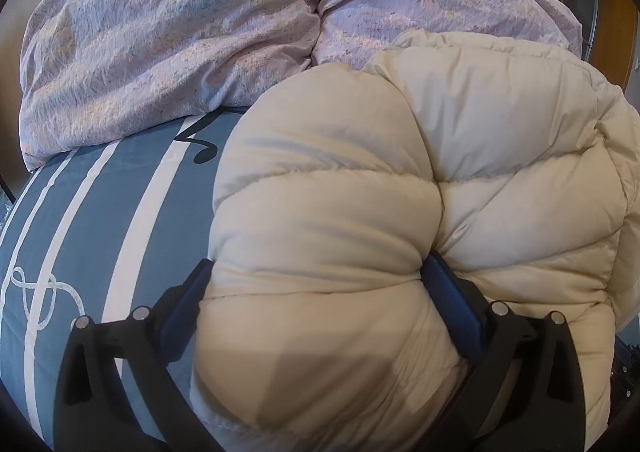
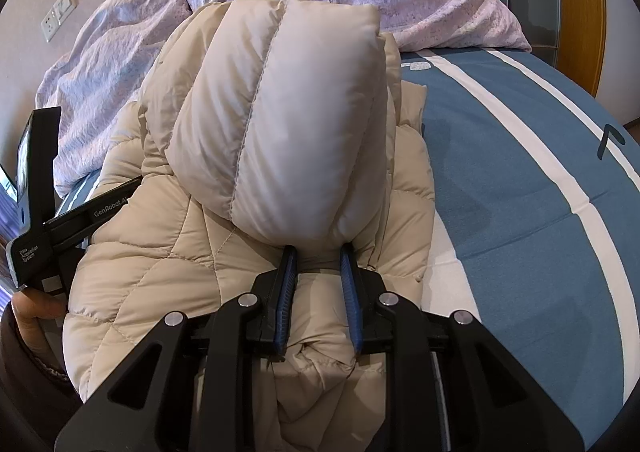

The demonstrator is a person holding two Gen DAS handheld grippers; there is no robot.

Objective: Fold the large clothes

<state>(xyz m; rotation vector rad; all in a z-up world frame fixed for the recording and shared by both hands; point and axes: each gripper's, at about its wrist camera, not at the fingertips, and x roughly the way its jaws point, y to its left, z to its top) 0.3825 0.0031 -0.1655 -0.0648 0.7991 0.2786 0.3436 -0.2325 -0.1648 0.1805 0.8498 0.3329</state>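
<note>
Cream puffer jacket (image 2: 248,156) lay on blue striped bedsheet (image 2: 520,180), lilac duvet (image 1: 168,44) bunched at far side. Right gripper (image 2: 318,252) pinched raised padded fold. Left gripper (image 1: 320,268) stood wide, puffy jacket section bulging between both fingers, grip uncertain.

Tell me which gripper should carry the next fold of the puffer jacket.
Right, probably. The right gripper is clamped on a bunched fold of the cream puffer jacket, which stands up from its pads. The left gripper has wide jaws straddling a thick roll and is opening.
</note>
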